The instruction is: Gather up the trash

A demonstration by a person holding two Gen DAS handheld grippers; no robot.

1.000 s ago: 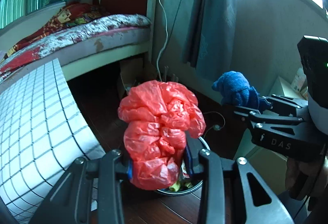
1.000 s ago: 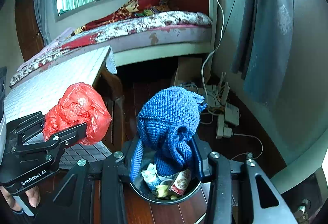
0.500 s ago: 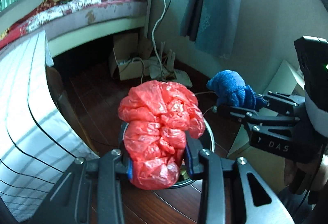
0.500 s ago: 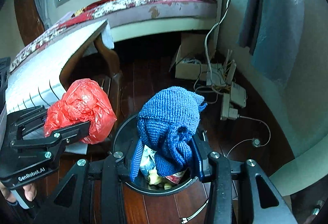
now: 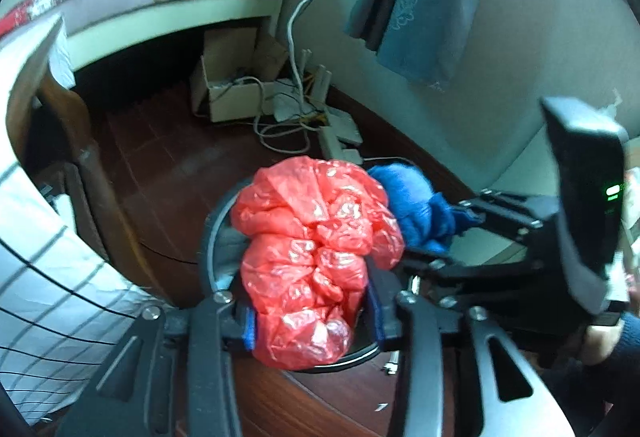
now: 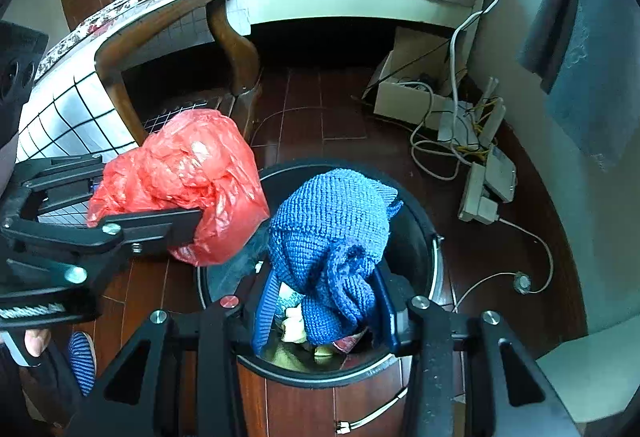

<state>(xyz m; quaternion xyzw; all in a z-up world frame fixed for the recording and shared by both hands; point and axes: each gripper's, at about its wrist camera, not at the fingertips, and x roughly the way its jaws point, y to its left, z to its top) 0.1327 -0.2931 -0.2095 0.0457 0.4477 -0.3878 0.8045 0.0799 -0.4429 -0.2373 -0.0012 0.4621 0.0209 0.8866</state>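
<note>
Both grippers have come down over the bin [image 6: 424, 233] since 1 second ago; the bed and window have slid up out of both views and the bin's mouth now fills the lower centre. Both sets of jaws have just been opening, each with its load between them.

Left gripper [image 5: 310, 321]: the red bag [image 5: 316, 257] sits between the jaws at a middling width. A gap shows on the right side, between bag and pad; the left pad appears to touch. Judged released or nearly so, with the bag not yet fallen.

Right gripper [image 6: 324, 313]: the blue knit [image 6: 332, 233] hangs between jaws at a middling width. Its lower folds appear to stand clear of both pads, though part of it may be draped on the left finger. Judged let go.

Position: the knit is directly over the bin's mouth. In the right wrist view the bag overhangs the bin's left rim, part of it outside.

Condition: the bag is crumpled, glossy thin plastic, bunched into a loose ball. The knit is a soft ribbed wad with 1 trailing fold. Food wrappers [image 6: 296, 325] already lie in the bin.

Task judgement: the drop is under way. Risk: the bag may catch the rim and fall to the floor [image 6: 312, 109].
</note>
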